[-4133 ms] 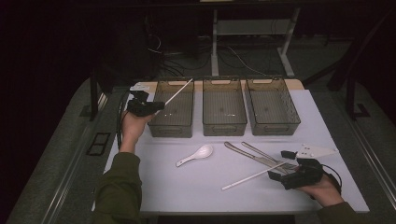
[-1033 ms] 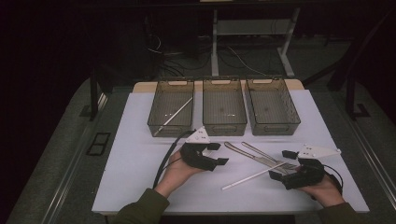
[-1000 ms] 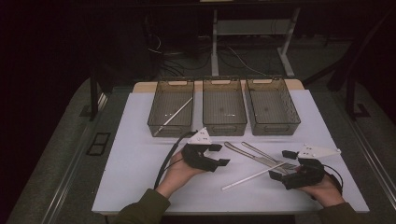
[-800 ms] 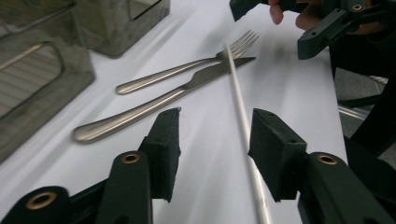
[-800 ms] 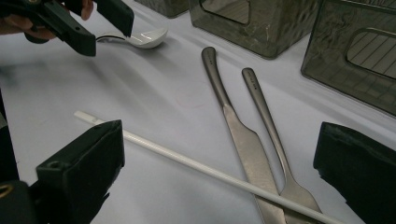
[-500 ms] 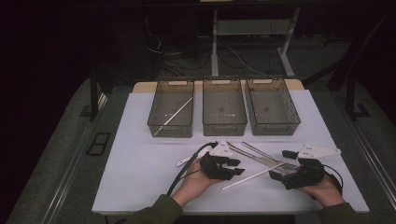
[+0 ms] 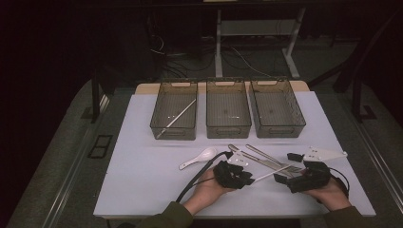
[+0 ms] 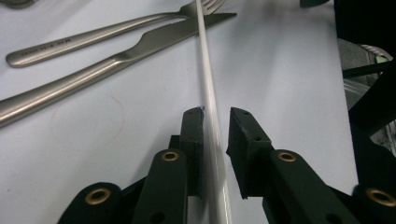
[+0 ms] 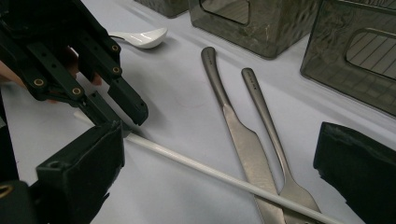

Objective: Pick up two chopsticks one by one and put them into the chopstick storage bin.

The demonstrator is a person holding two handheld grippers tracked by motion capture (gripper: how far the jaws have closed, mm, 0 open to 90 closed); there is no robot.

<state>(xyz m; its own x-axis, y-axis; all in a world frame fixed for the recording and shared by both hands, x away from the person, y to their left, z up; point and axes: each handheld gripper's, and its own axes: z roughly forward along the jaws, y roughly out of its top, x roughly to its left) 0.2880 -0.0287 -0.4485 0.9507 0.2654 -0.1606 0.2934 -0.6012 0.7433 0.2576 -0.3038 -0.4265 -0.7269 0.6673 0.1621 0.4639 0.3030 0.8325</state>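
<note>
White chopstick (image 8: 208, 88) lies flat on the worktop (image 7: 142, 180), and the left gripper (image 8: 215, 119) is right down on it, one jaw on each side of the stick. The jaws have just been closing; the left pad looks against the stick, while a slim gap shows on the right side, so no firm clamp yet. In the high view the left gripper (image 7: 242, 178) sits at about 6 o'clock on the worktop, with the chopstick (image 7: 271, 173) running from it toward 3 o'clock. Its far end crosses over the knife (image 8: 116, 63) and the fork (image 8: 98, 35), which lie side by side. Over at 4 o'clock the right gripper (image 7: 285, 178) rests in the person's hand, jaws standing wide apart with nothing between them. White spoon (image 7: 197, 158) lies just beside the left gripper, toward 10 o'clock. Three trays line the far edge; the left tray (image 7: 157, 124) holds another chopstick (image 7: 176, 118).
</note>
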